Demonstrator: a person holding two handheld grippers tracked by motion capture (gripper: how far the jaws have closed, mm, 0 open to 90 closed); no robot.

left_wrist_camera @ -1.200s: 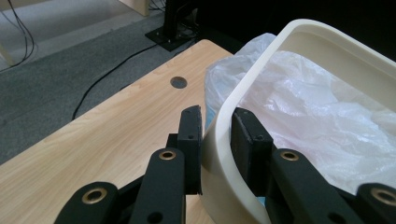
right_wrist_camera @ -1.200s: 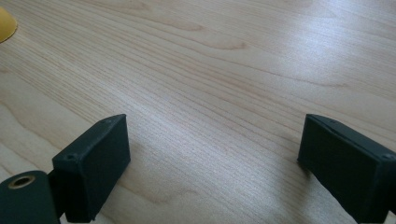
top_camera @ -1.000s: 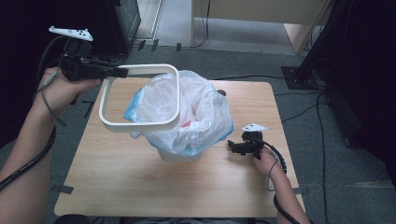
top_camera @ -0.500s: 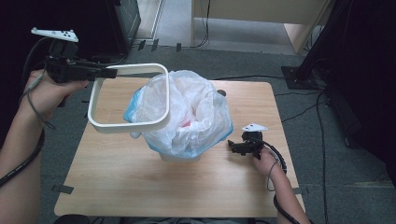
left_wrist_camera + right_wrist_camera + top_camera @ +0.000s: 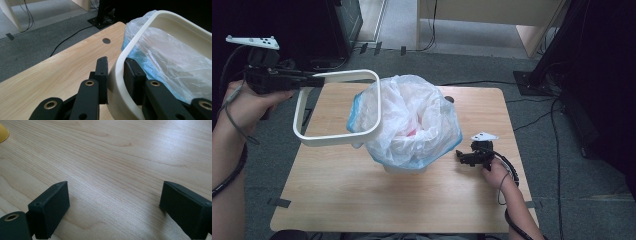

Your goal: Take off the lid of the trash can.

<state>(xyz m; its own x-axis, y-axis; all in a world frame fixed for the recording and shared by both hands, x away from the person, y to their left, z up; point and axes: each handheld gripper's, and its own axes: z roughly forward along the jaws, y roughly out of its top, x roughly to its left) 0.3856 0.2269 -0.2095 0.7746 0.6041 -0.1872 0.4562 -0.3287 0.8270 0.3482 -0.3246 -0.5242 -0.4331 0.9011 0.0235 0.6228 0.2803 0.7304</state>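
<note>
Lifting the cream retaining ring [image 5: 337,107] off a lined waste bin [image 5: 404,167]: that looks like the step in hand. Left gripper [image 5: 314,80], upper left of the high view, clamped on one side of the ring, jaws narrowed to the thickness of the rim. In the left gripper view, one black pad against the outer face and the other against the inner face of the ring [image 5: 117,75], no gap to see. Ring held in the air, roughly level, left of centre in the high view, its right edge overlapping the bin liner [image 5: 412,120] in the picture; touching it or hanging clear of it, cannot tell. Liner a clear and bluish plastic bag, billowed up at the centre of the frame, something pink faintly inside. Bin itself near the middle of the wooden table [image 5: 362,200].

Right gripper [image 5: 462,157] low on the table at the right of centre, just beside the bag, jaws wide apart with nothing between them; bare wood grain [image 5: 112,170] between the pads [image 5: 50,207] in the right gripper view.

Next move, as a guess: carrying the ring clear to the left and setting it down on free tabletop, without dragging the bag along. After that, probably the free gripper taking the liner's edge.
</note>
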